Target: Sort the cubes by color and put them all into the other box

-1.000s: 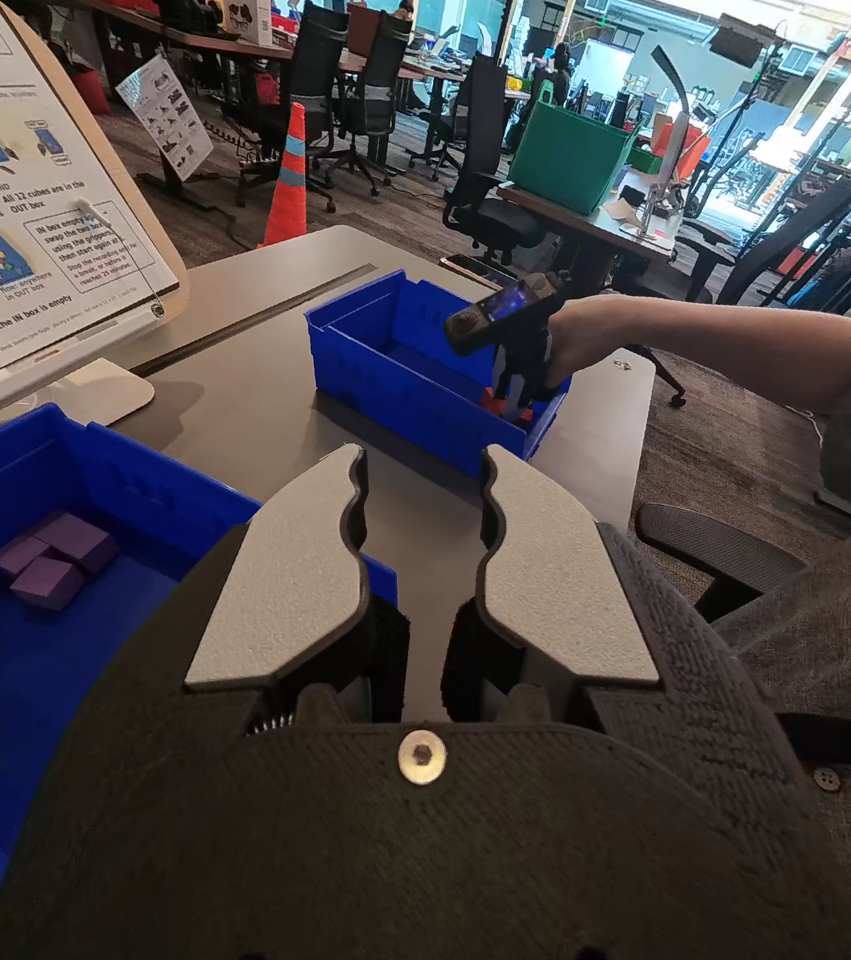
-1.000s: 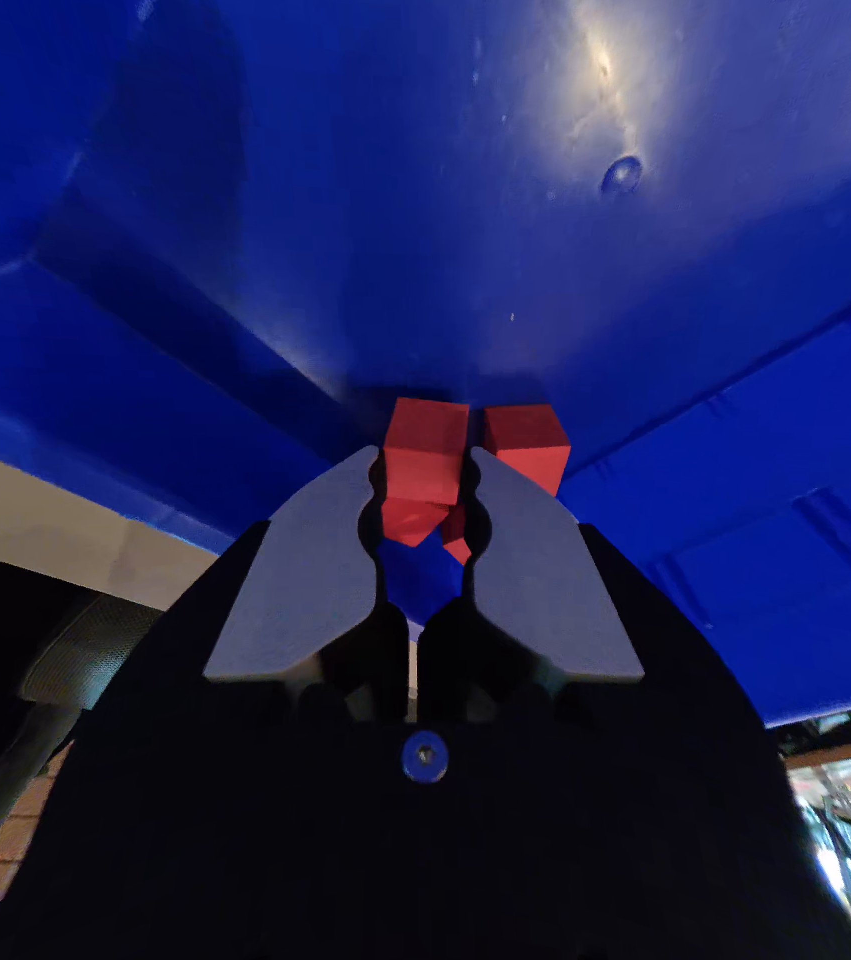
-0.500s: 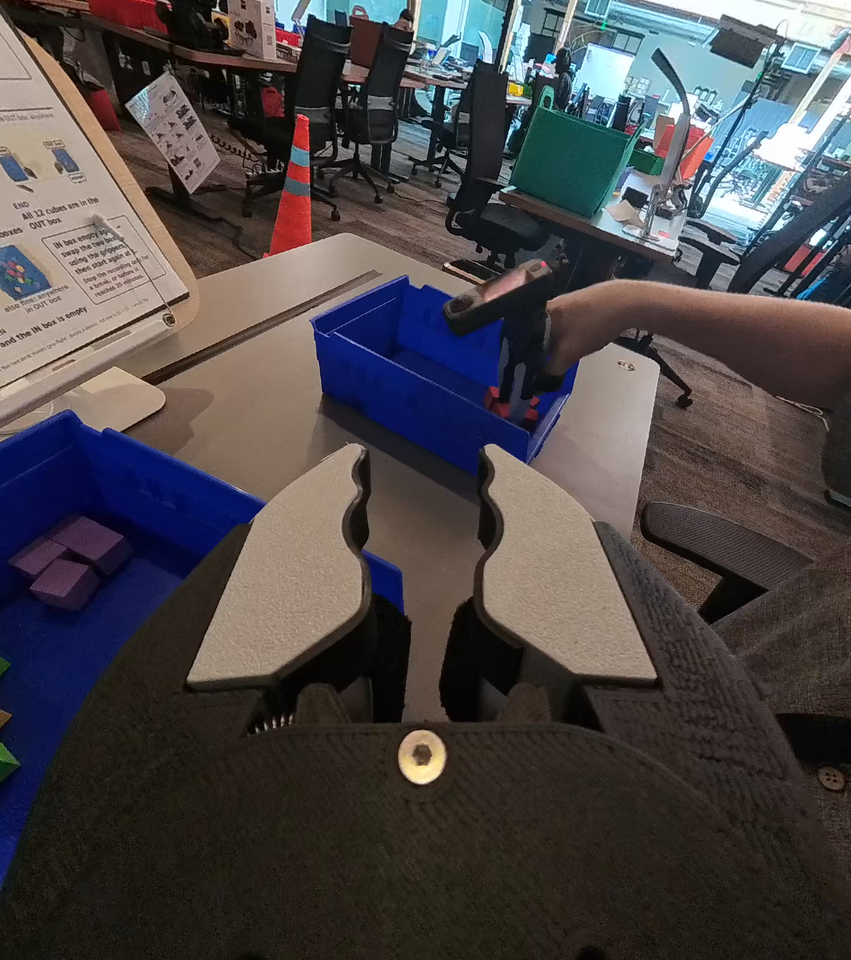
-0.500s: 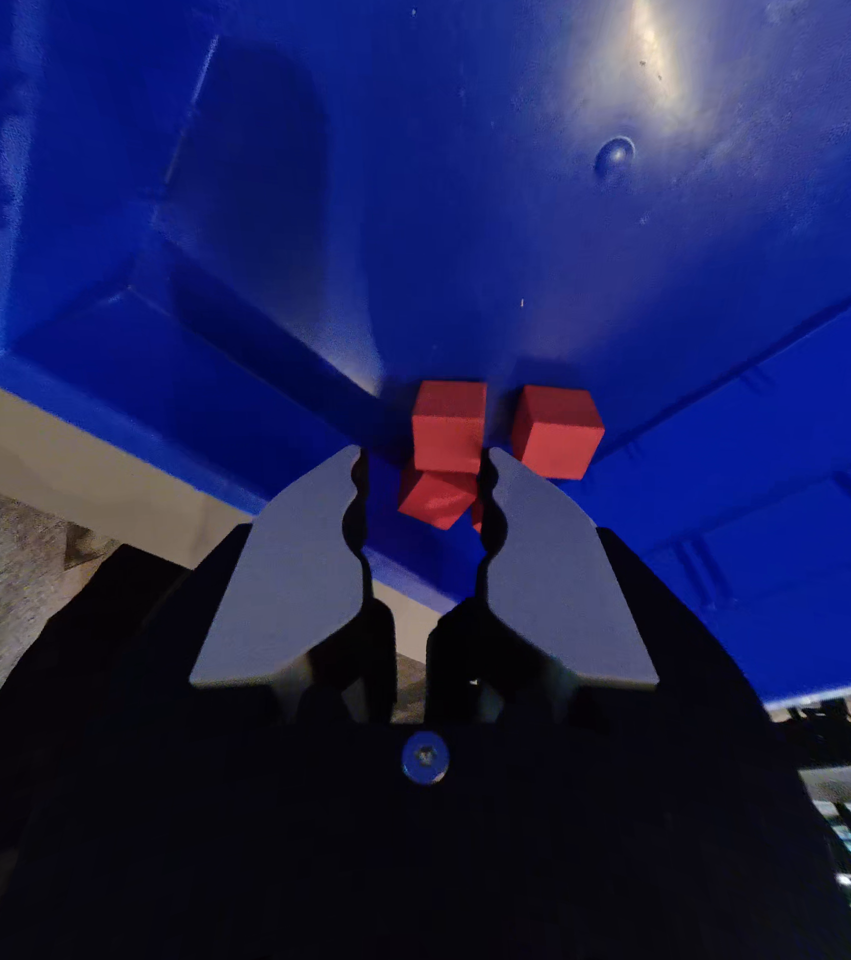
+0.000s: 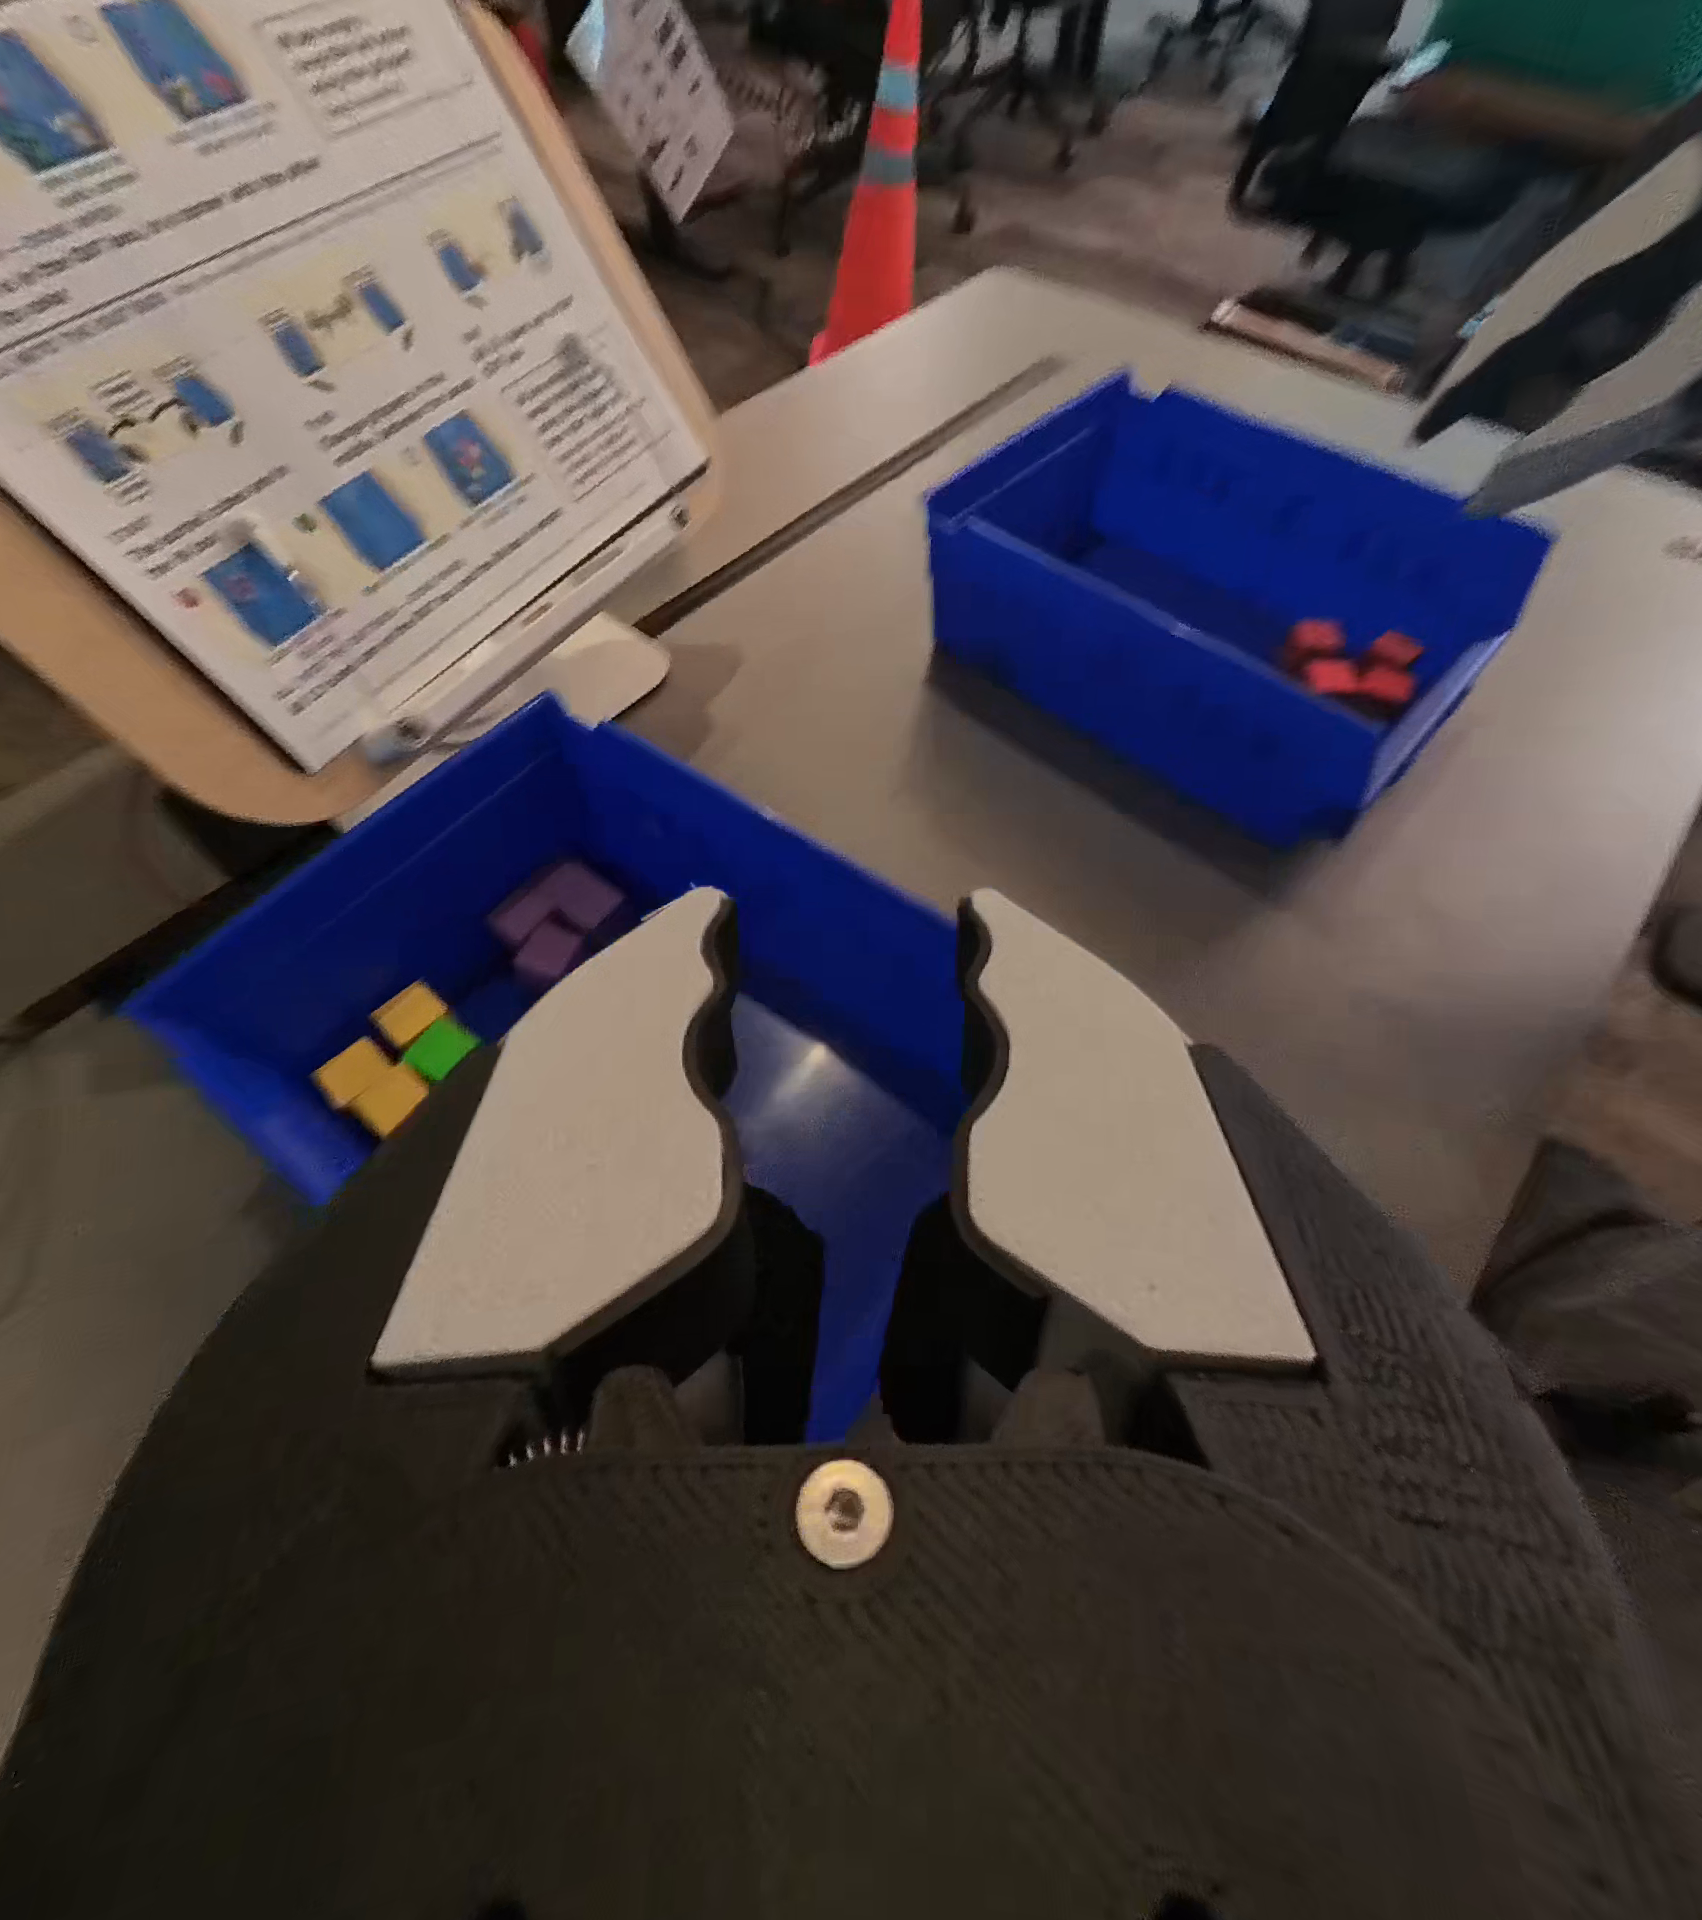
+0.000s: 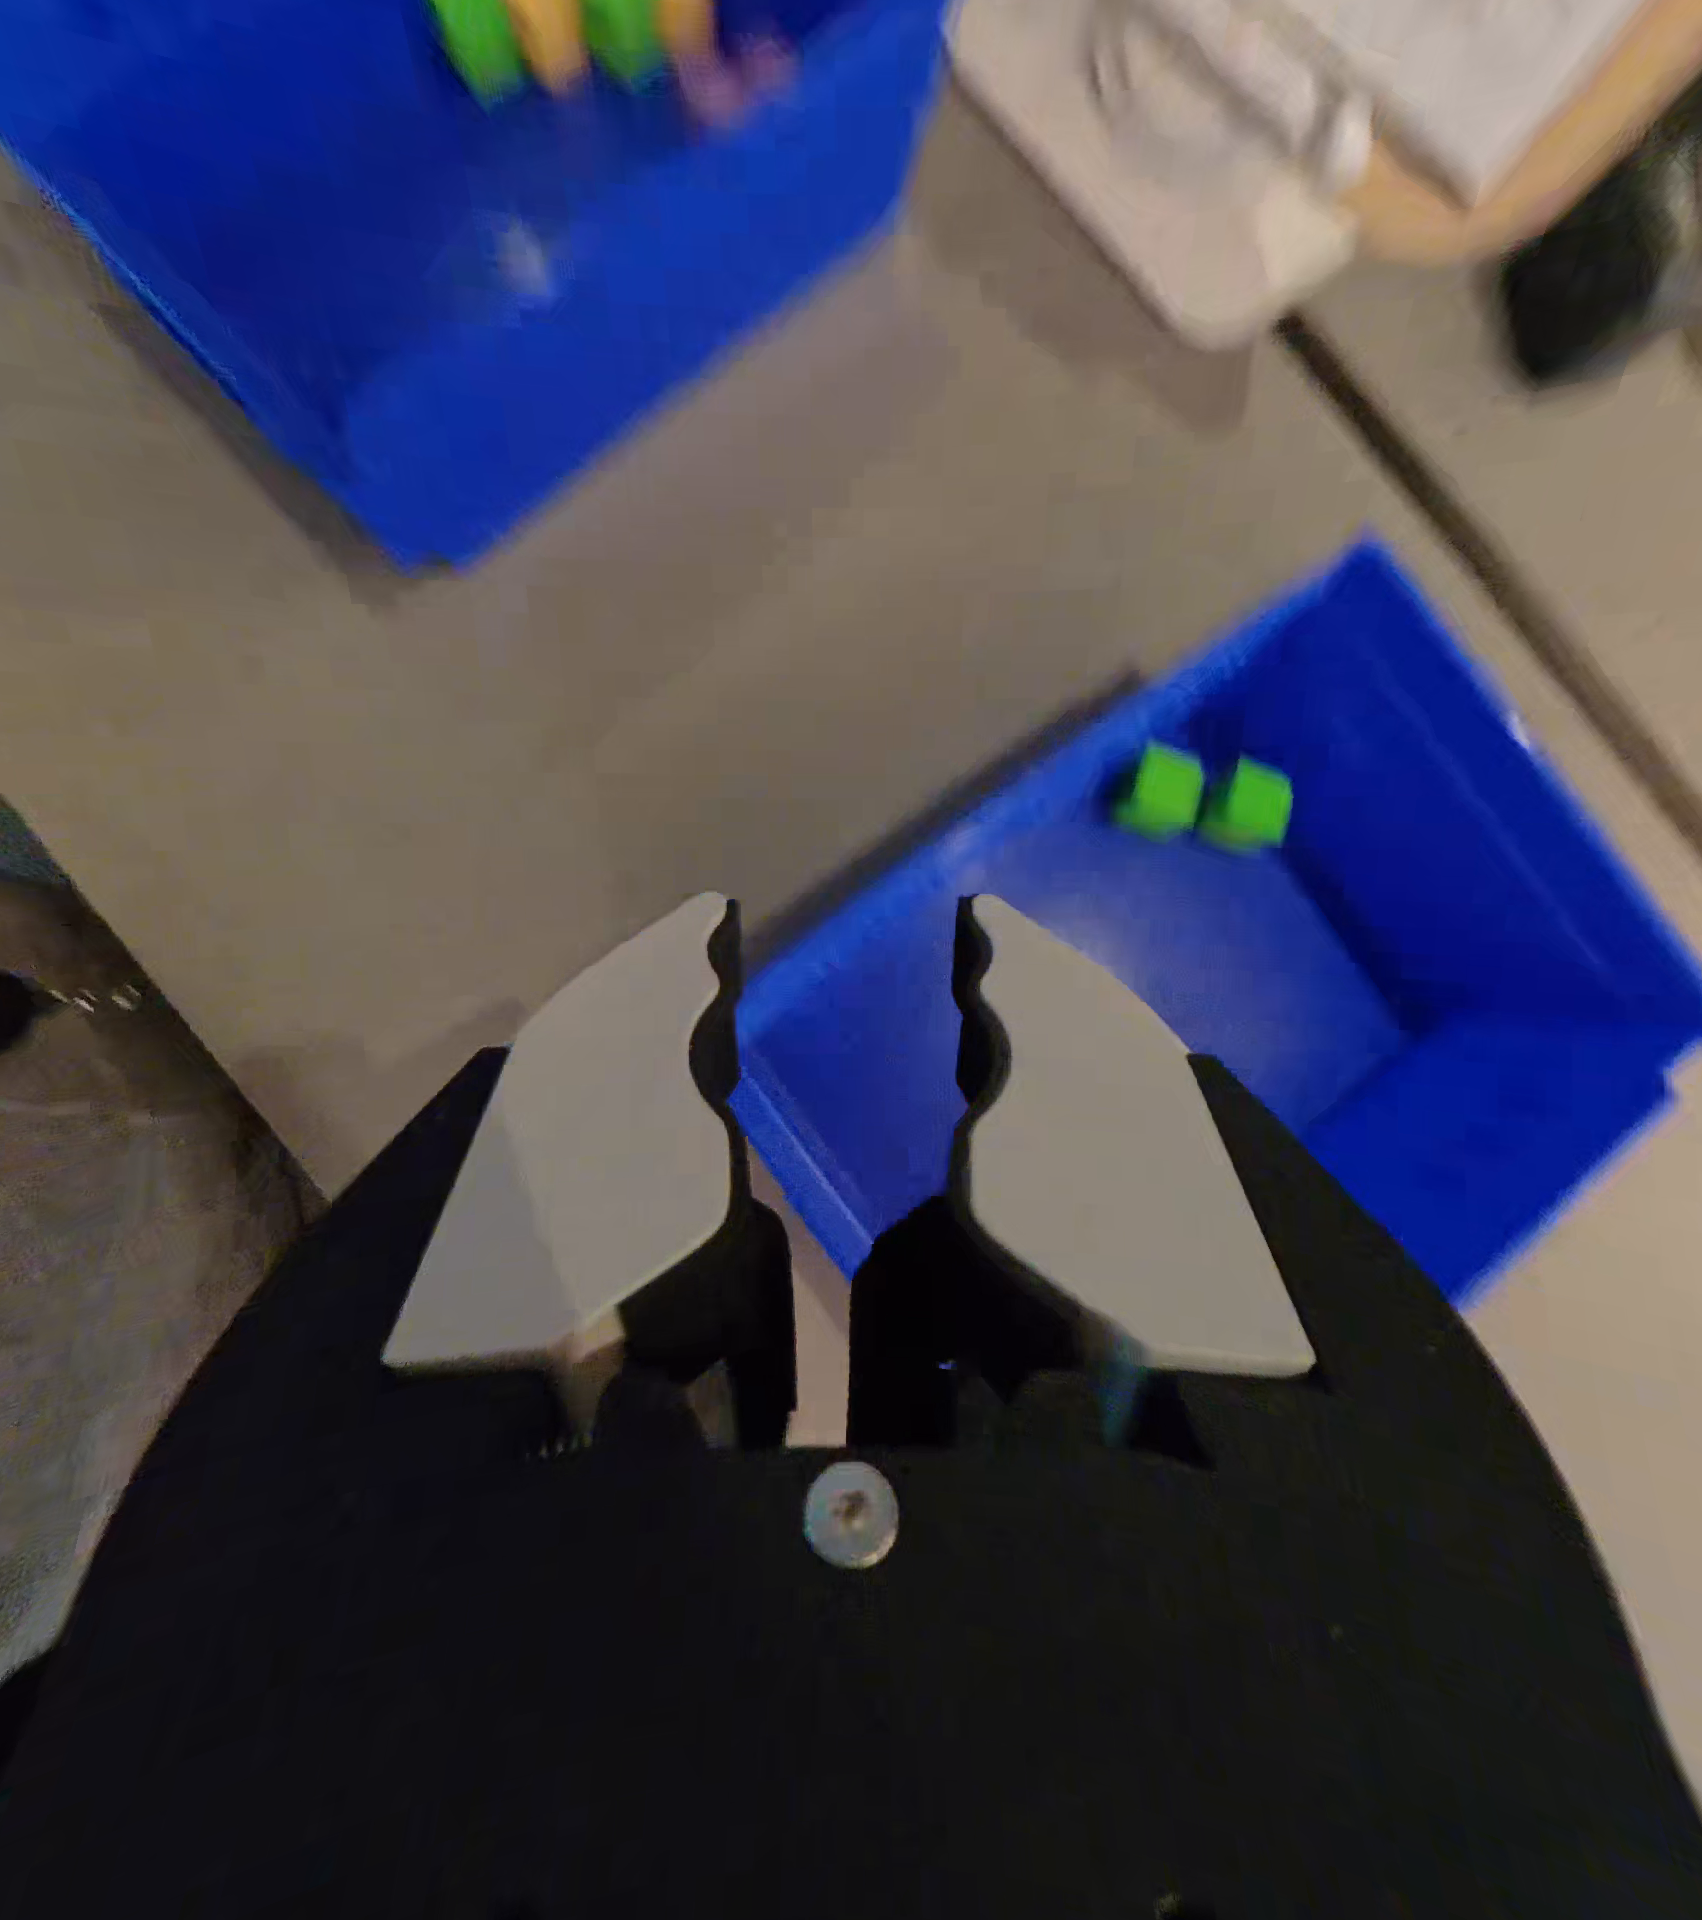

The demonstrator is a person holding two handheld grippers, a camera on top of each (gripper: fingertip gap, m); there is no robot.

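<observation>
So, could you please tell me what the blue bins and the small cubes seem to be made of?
The near bin and far bin look like moulded hard plastic: glossy, with a light glare on the near floor and ribbed walls. The purple cubes, yellow cubes and red cubes look matte and sharp-edged, perhaps painted wood or foam; blur leaves it open.

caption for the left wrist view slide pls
Open left tongs hover empty over the near blue bin of purple, yellow, green cubes.

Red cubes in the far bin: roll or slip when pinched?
The red cubes look flat-faced and matte, so they probably sit rather than roll and grip well. They lie bunched in a corner of the far blue bin, so pushing one likely shifts its neighbours. Small, so probably light.
</observation>
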